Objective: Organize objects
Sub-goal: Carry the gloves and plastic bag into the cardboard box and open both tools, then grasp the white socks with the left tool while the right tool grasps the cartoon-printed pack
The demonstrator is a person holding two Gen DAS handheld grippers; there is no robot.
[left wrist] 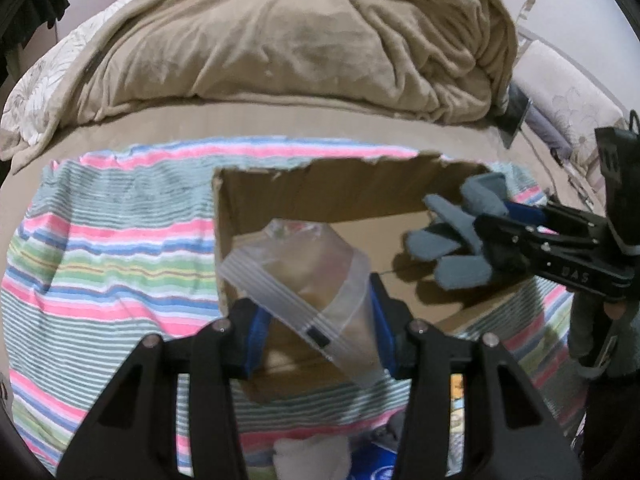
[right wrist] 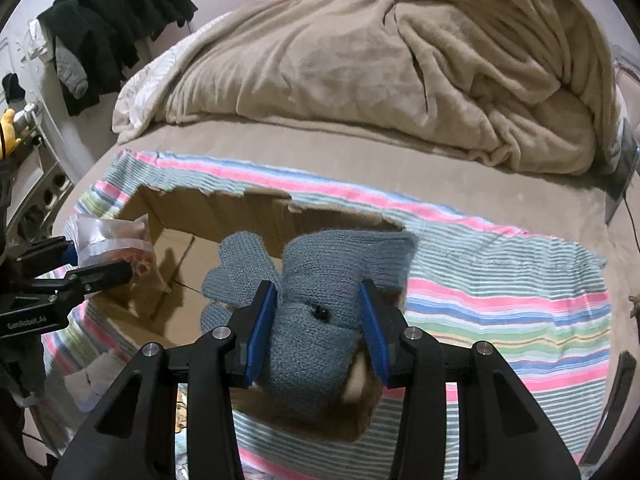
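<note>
An open cardboard box (left wrist: 320,188) lies on a striped towel (left wrist: 104,248) on the bed; it also shows in the right wrist view (right wrist: 184,208). My left gripper (left wrist: 320,324) is shut on a clear zip bag (left wrist: 304,280) and holds it over the box's left part. The bag also shows in the right wrist view (right wrist: 116,240), held by the left gripper (right wrist: 100,264). My right gripper (right wrist: 318,328) is shut on grey-blue knit gloves (right wrist: 320,280) above the box's right part. In the left wrist view the gloves (left wrist: 452,240) hang from the right gripper (left wrist: 500,220).
A rumpled tan blanket (left wrist: 300,40) covers the far half of the bed. Dark clothes (right wrist: 112,20) hang at the far left. A white soft item (left wrist: 312,460) and printed items lie by the towel's near edge. A dark tablet-like thing (left wrist: 516,116) leans at the right.
</note>
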